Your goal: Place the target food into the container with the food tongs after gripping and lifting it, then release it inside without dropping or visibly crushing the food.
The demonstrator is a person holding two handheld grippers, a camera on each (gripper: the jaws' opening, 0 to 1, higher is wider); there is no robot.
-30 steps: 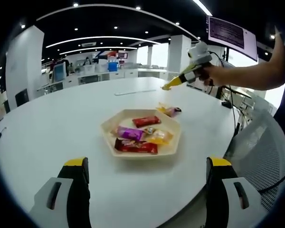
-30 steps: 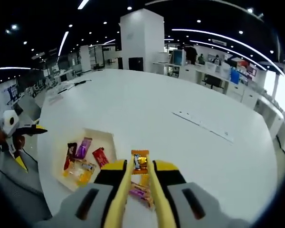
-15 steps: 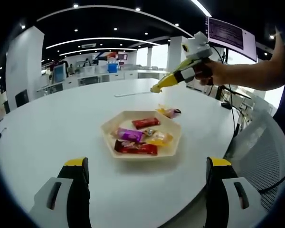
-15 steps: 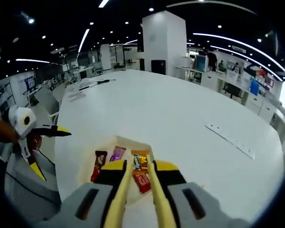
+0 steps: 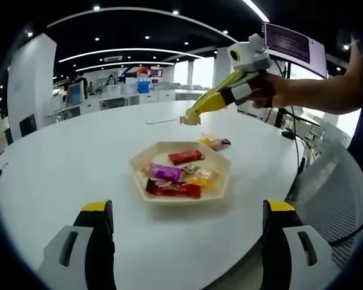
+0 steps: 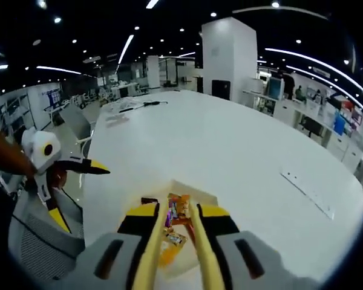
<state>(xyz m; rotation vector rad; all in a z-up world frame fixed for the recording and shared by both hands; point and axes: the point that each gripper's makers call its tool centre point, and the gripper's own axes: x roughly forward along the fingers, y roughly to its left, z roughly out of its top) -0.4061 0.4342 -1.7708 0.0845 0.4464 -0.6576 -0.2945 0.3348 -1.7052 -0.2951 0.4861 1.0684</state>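
Right gripper view has the tongs (image 6: 176, 212) pinching an orange-wrapped candy (image 6: 179, 206) at their tips, hanging directly above the hexagonal tray (image 5: 221, 181); the right gripper (image 5: 190, 116) is the nearer one, the left gripper (image 5: 184, 226) held wide apart, well back; white round table (image 5: 66, 151), open office behind.

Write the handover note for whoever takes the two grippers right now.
Right gripper: shut on an orange wrapped snack, carried in the air above the hexagonal tray.
Left gripper: open, holding nothing, hanging low in front of the tray.
In the tray: red, purple, yellow and dark red wrapped snacks. One pink wrapped snack lies on the white table by the tray's far edge.
Done: grip and lift.
Left: lower, release inside the tray.
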